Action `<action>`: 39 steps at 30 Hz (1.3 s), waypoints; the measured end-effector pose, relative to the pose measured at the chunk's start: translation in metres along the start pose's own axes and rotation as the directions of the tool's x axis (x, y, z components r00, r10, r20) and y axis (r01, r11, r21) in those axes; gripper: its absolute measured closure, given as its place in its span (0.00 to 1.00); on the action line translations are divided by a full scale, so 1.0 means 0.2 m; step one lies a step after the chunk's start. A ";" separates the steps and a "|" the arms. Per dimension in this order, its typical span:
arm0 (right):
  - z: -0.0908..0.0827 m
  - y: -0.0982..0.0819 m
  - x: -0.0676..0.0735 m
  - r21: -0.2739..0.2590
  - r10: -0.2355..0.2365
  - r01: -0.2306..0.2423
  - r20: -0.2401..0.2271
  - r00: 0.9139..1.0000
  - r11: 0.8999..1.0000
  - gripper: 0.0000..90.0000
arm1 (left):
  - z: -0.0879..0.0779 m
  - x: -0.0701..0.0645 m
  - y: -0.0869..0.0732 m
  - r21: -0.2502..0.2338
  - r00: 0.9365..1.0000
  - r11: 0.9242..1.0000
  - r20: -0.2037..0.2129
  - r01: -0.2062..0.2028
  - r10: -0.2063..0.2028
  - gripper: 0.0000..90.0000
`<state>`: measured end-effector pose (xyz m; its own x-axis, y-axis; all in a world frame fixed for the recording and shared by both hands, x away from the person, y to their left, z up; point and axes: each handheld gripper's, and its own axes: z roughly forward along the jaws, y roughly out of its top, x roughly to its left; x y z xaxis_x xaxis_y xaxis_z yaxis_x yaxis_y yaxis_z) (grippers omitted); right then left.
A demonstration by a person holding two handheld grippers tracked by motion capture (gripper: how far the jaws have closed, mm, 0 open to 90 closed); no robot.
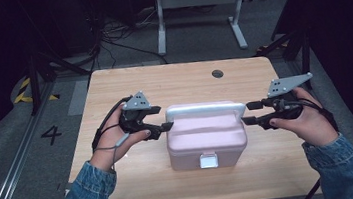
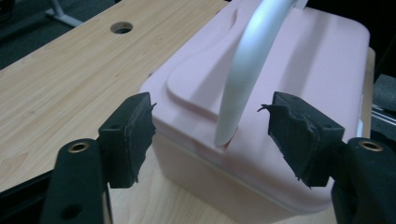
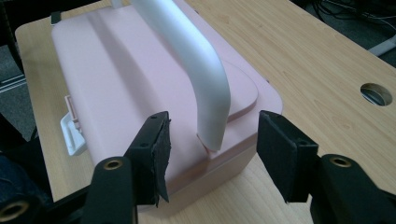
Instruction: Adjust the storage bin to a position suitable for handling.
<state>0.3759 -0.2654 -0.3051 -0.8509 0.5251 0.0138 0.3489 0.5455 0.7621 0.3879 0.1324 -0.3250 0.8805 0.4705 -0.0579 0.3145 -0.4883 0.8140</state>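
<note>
Both sets of jaws stand wide apart with nothing between their pads: the left gripper sits just beside the left end of the pink box, and the right gripper just beside its right end, each straddling the foot of the white handle without touching it. The box rests near the middle of the wooden table, its long axis running left to right. Its lid is smooth with rounded corners, the handle arches upright from end to end, and a white latch faces the near edge.
</note>
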 end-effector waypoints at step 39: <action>-0.04 -0.05 -0.01 -0.069 0.034 -0.031 0.032 0.999 0.997 0.51 | 0.13 -0.01 0.16 -0.081 0.997 0.994 -0.038 -0.068 0.065 0.80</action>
<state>0.3719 -0.2768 -0.3073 -0.8256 0.5640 0.0184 0.3476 0.4826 0.8039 0.4061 0.0965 -0.3132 0.8850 0.4653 0.0168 0.2245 -0.4581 0.8601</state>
